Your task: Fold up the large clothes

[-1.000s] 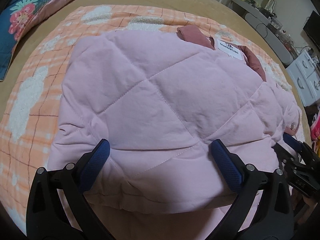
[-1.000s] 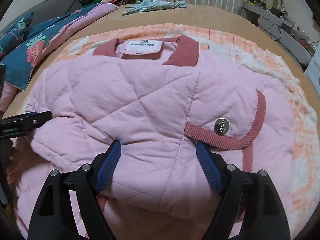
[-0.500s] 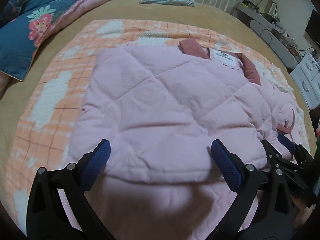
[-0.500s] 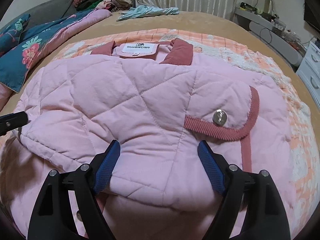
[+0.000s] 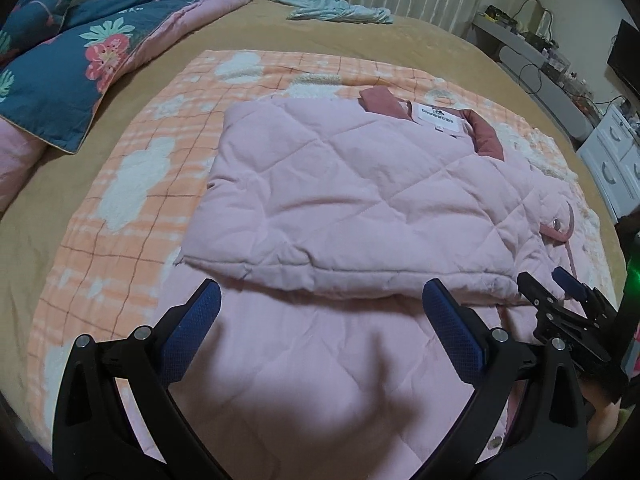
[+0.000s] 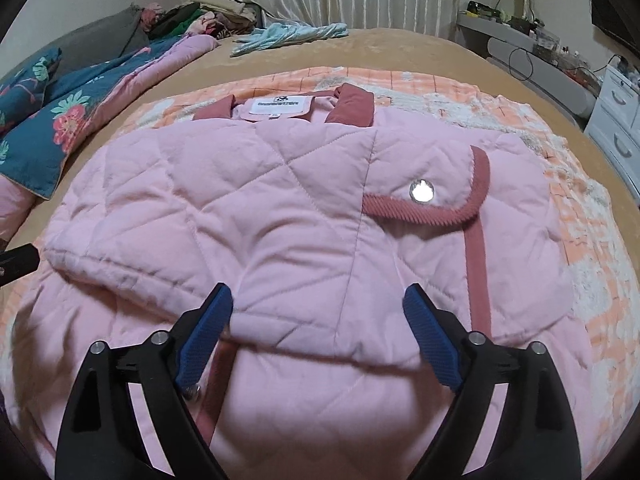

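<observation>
Pink jacket (image 5: 360,200) folded over on blanket (image 5: 132,200) (collar (image 6: 352,106) far side). Left tongs (image 5: 320,312) and right tongs (image 6: 318,316) spread, empty, above near fold.

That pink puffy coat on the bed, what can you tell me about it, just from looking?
The pink jacket is soft, quilted in diamond stitching, with a dusty-rose collar, a white neck label, corded rose trim and a silver snap. Its lower part is folded up over the body, leaving a thick doubled edge. It lies flat on the orange checked blanket; neither open gripper holds it.
</observation>
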A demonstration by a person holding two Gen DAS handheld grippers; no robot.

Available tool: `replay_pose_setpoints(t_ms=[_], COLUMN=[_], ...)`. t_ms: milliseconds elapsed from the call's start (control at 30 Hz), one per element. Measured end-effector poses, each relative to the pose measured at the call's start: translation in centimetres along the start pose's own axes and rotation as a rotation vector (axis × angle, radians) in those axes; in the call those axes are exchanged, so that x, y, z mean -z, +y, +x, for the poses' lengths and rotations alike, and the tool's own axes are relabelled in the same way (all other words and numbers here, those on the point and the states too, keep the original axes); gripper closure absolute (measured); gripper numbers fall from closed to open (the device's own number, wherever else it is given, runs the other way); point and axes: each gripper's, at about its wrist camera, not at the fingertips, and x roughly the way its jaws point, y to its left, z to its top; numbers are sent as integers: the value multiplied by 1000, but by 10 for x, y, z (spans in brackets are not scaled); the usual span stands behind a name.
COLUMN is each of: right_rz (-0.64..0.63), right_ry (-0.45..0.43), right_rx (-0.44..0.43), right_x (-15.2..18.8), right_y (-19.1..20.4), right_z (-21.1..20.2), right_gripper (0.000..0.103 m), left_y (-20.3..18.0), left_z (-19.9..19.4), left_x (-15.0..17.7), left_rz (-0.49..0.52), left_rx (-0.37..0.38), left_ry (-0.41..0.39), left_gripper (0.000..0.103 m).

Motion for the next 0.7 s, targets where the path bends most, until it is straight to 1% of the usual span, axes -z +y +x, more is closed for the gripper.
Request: replay_pose_setpoints(t_ms=[67, 167, 267, 467, 700], right_rz=[-1, 27, 53, 77, 66], right_ry=[-6, -26, -40, -69, -98], right_rx=[3, -30, -60, -80, -83], right_x=[2, 4, 8, 12, 14], right_y=[1, 0, -2, -3, -3], right_z=[-6, -21, -35, -65, -95], right_gripper=[13, 8, 6, 5, 4], left_y=[0, 2, 3, 4, 1], left_z=[-4, -10, -18, -32, -51], left_x=[2, 7, 10, 15, 19], left_rz=[0, -10, -14, -19, -12], left_rx=[-3, 4, 6, 18, 22], left_ry=[-1, -5, -12, -23, -45], left_gripper=[8, 8, 8, 8, 8])
